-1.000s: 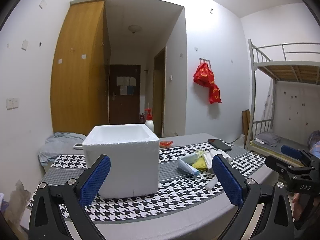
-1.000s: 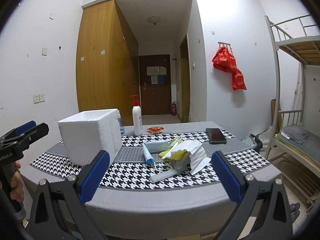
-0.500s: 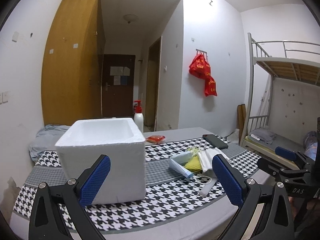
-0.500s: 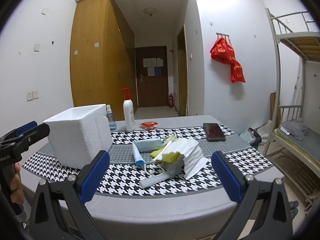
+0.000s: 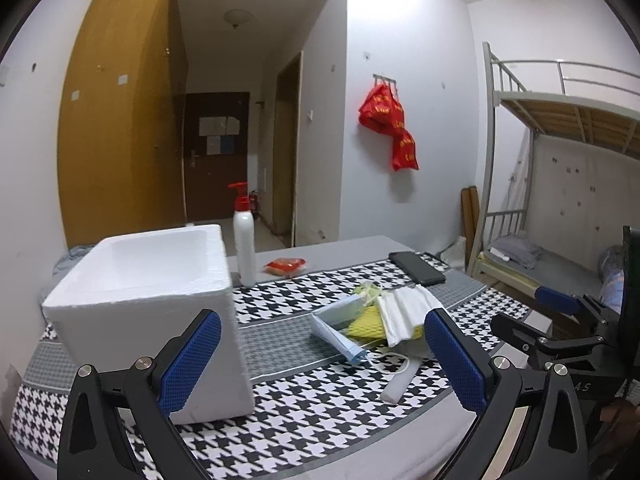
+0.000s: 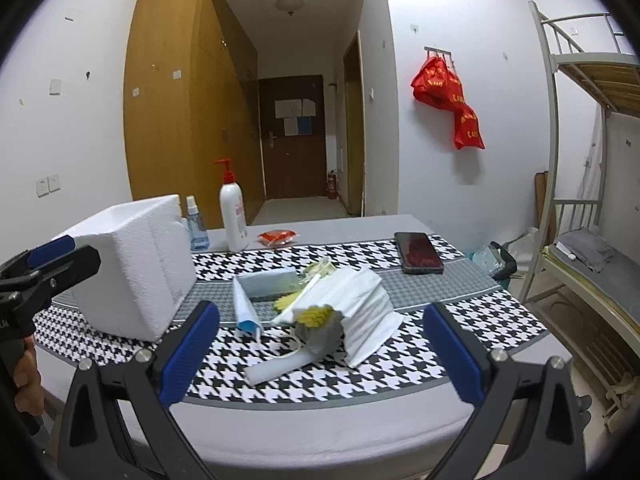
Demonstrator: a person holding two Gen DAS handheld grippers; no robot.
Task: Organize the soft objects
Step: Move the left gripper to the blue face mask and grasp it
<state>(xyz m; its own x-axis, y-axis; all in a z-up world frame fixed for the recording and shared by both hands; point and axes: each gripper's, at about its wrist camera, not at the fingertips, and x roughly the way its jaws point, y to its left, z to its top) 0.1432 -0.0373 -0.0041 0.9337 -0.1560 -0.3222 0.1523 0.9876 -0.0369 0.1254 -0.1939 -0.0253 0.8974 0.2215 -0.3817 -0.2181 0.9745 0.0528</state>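
Both the left gripper (image 5: pixel 322 354) and right gripper (image 6: pixel 320 350) stood spread, empty. The loose heap of white, yellow and blue cloths (image 6: pixel 320 300) lay mid-surface, right of the white foam box (image 5: pixel 160 300). Advised: descend squarely and pinch one top fold.

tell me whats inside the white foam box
From the left wrist view, the foam box is open-topped and only bare white inner walls show. Its floor is hidden by the near rim.

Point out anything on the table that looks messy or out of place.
The soft things are the mess: a white cloth, a blue mask and yellow pieces lie heaped loosely mid-table, overlapping. A white foam strip pokes out askew beneath. The foam box beside them looks empty.
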